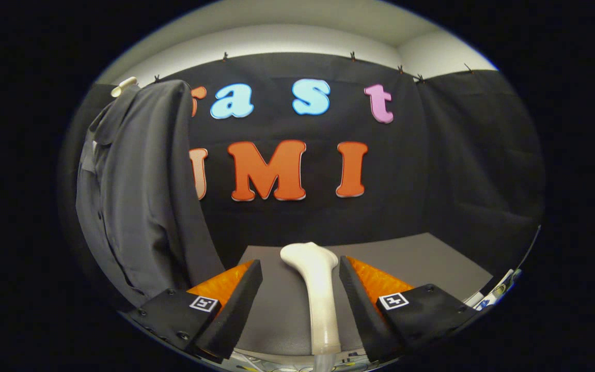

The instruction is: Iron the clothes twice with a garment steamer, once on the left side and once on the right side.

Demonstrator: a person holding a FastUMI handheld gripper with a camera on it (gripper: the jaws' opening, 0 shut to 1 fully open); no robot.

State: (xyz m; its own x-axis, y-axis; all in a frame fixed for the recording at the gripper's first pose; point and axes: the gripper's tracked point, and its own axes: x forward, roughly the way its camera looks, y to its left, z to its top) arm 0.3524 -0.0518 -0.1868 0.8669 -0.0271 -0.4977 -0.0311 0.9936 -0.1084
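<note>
My claw spread wide, touching nothing; white plastic garment steamer lies between the fingers, apart from both, head pointing away, on grey tabletop. Dark grey button-up shirt hangs on white hanger, far left against the booth wall

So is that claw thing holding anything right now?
Gripper: open; its fingers stand apart on either side of the white garment steamer, not pressing on it.
</note>
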